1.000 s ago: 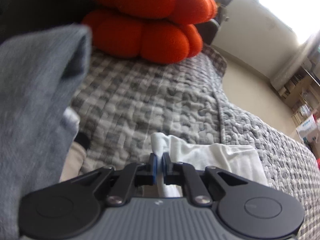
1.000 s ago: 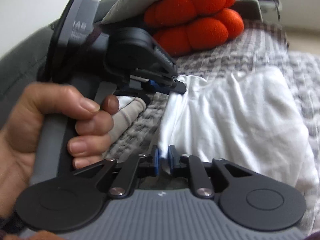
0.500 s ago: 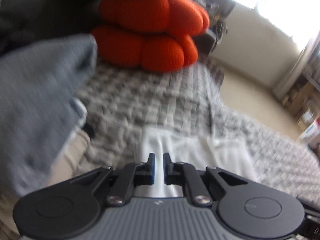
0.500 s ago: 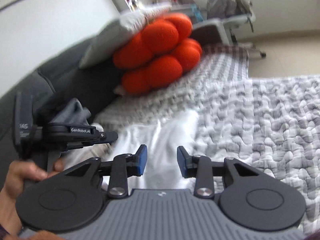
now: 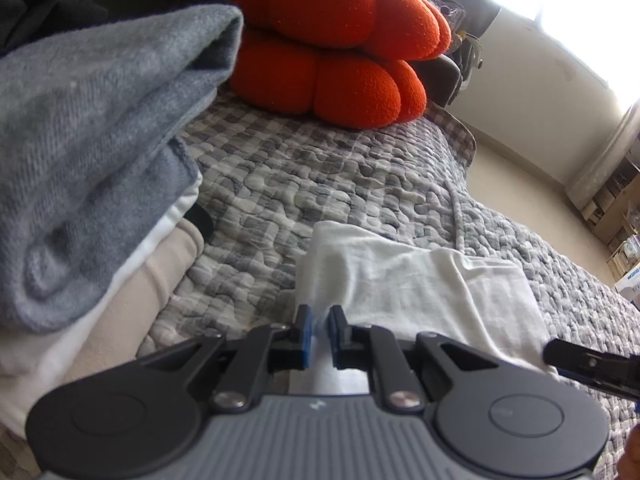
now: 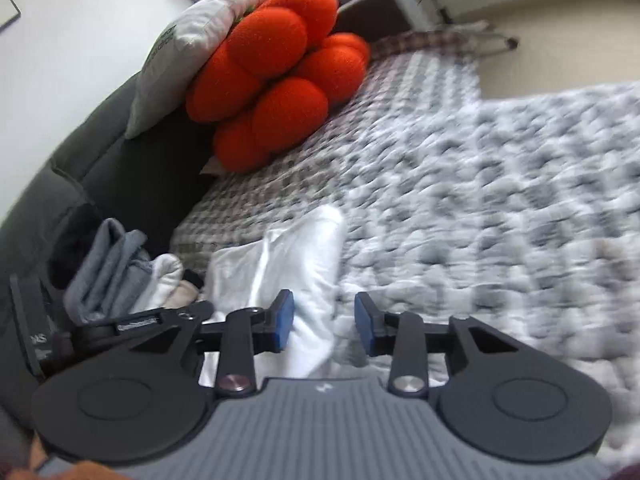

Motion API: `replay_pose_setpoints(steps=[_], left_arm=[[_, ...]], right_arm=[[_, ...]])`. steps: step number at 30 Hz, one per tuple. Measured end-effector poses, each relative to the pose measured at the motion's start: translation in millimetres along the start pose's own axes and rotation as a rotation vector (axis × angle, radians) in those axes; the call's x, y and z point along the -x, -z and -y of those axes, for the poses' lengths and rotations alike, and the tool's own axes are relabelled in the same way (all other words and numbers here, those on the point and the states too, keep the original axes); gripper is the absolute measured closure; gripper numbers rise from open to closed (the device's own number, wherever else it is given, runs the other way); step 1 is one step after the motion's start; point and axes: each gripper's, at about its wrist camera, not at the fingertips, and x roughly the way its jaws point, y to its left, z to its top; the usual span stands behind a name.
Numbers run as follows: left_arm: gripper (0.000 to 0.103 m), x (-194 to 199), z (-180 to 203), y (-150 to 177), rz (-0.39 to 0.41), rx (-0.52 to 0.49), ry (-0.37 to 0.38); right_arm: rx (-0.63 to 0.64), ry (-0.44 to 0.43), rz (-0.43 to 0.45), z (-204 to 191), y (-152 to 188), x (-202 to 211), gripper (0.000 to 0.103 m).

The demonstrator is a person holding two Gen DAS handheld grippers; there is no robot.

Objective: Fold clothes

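Left wrist view is showing the left hand-held gripper (image 5: 319,330) with its blue pads standing a narrow slit apart; they have just been easing open, and white cloth is showing in the gap, though whether it is still pinched I cannot tell. That cloth belongs to the white garment (image 5: 416,280), which is lying folded into a long band on the quilted bedspread (image 5: 320,176), in front of the orange cushion (image 5: 336,56) and well short of it. Beside the garment, on the side away from the room's floor, a stack of folded clothes (image 5: 92,160) topped by a grey piece is sitting, probably the finished pile. From the right wrist view, the right hand-held gripper (image 6: 324,326) is hanging spread and empty over the garment's near edge, its jaws having just been opening, likely letting the fold settle.
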Motion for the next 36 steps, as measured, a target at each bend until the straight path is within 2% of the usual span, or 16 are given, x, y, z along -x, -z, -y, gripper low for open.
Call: replay_pose_setpoints(steps=[3, 5, 7, 9, 12, 15, 19, 21, 23, 25, 27, 32, 34, 36], left_arm=[[0.092, 0, 1, 1, 0.004, 0.0, 0.001], [0.091, 0, 1, 2, 0.009, -0.003, -0.001], [0.091, 0, 1, 4, 0.014, -0.009, -0.004], [0.09, 0, 2, 4, 0.016, -0.014, -0.008], [0.083, 2, 1, 1, 0.015, -0.021, -0.017], [0.083, 11, 5, -2, 0.051, -0.046, -0.023], [0.084, 23, 10, -6, 0.11, -0.069, -0.005], [0.084, 22, 14, -8, 0.113, -0.071, 0.025], [0.084, 16, 19, -6, 0.098, -0.091, 0.027], [0.084, 6, 22, -3, 0.08, -0.107, 0.016], [0.084, -4, 22, -2, 0.063, -0.117, -0.002], [0.084, -12, 4, -15, 0.067, -0.036, -0.005], [0.084, -13, 1, -19, 0.063, -0.023, -0.006], [0.084, -12, 1, -22, 0.055, -0.017, -0.006]], right_arm=[[0.044, 0.001, -0.018, -5, -7, -12, 0.065], [0.068, 0.012, -0.011, -5, -13, -15, 0.071], [0.05, 0.019, 0.007, -1, -19, -18, 0.083], [0.024, 0.023, 0.01, 5, -23, -23, 0.084], [-0.019, 0.032, 0.026, 13, -29, -25, 0.084], [-0.043, 0.027, 0.069, 18, -34, -15, 0.076], [0.024, -0.024, 0.087, 9, -37, -10, 0.076], [0.056, -0.069, 0.059, 2, -38, -15, 0.076], [0.103, -0.078, 0.019, -7, -38, -24, 0.076], [0.163, -0.041, -0.02, -16, -36, -35, 0.078], [0.21, 0.013, -0.026, -21, -36, -43, 0.09], [0.222, 0.108, 0.017, -10, -41, -50, 0.09], [0.266, 0.178, 0.028, -10, -37, -55, 0.086], [0.287, 0.174, 0.044, -7, -33, -54, 0.086]])
